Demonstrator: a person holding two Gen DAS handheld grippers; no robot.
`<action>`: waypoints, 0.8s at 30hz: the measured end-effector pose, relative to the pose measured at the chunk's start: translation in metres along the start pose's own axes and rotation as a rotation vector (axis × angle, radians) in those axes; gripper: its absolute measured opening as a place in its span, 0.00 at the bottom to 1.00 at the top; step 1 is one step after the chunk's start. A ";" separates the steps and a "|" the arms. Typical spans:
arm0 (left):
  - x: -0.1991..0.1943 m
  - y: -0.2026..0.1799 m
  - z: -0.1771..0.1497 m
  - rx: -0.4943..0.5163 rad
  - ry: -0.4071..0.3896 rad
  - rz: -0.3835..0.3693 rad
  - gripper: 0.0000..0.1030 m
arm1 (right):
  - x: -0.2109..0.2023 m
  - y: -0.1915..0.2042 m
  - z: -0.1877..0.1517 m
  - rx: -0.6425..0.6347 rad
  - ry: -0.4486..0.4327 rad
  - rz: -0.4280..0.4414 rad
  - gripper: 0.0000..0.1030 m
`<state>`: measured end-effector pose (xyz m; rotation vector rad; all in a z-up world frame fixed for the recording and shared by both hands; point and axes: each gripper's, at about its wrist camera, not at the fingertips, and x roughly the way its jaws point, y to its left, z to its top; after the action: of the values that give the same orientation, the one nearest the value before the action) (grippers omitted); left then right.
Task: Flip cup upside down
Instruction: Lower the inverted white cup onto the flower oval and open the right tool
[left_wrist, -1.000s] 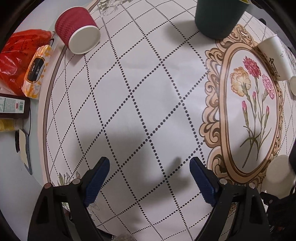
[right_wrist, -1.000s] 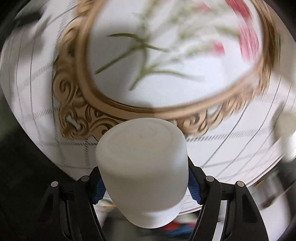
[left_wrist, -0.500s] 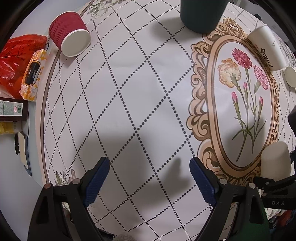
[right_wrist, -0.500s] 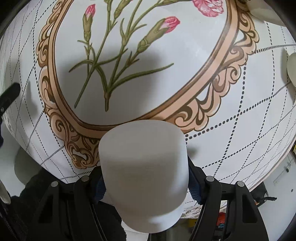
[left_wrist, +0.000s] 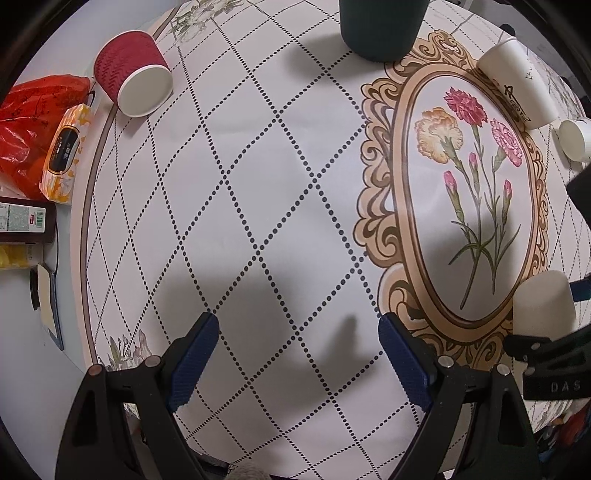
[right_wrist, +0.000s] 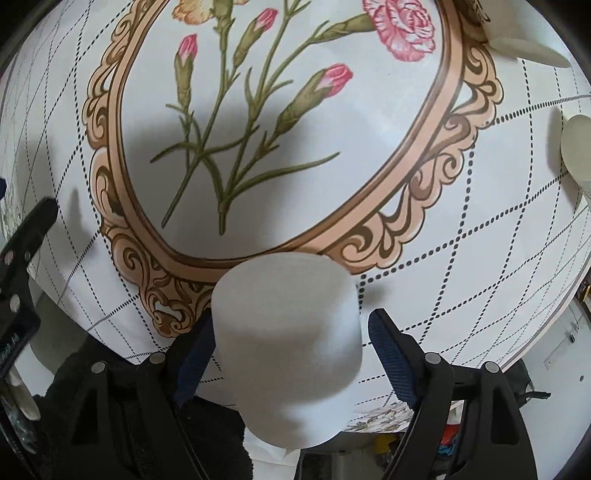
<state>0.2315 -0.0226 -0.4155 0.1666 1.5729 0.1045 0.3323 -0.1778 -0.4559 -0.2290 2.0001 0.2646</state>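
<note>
A plain white cup (right_wrist: 288, 347) stands upside down, closed base up, at the near edge of the flowered tablecloth (right_wrist: 461, 258). My right gripper (right_wrist: 291, 354) is open around it, with a clear gap between the right finger and the cup wall. The left finger sits close to the cup. The same cup shows at the right edge of the left wrist view (left_wrist: 543, 306), with the right gripper's black body beside it. My left gripper (left_wrist: 299, 358) is open and empty above the dotted diamond pattern.
A red ribbed paper cup (left_wrist: 133, 83) lies on its side at the far left. A dark green cup (left_wrist: 380, 26) stands at the back. Two white paper cups (left_wrist: 517, 96) (left_wrist: 574, 138) lie at the far right. A tissue pack (left_wrist: 66, 147) and a red bag (left_wrist: 26, 122) lie off the cloth's left edge.
My right gripper has opened off the white cup, which now stands lower, base up, on the cloth. The left gripper has barely moved.
</note>
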 end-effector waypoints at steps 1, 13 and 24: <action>0.000 -0.001 -0.001 0.002 0.000 -0.001 0.86 | -0.002 -0.002 0.002 0.008 -0.001 0.005 0.82; 0.002 -0.013 -0.013 0.031 0.029 -0.038 0.86 | 0.003 -0.011 -0.005 0.059 -0.099 0.048 0.70; 0.000 -0.012 -0.010 0.026 0.027 -0.039 0.86 | -0.060 -0.032 -0.054 0.190 -0.503 0.125 0.70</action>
<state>0.2210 -0.0345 -0.4172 0.1555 1.6039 0.0567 0.3203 -0.2207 -0.3819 0.0804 1.5282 0.1862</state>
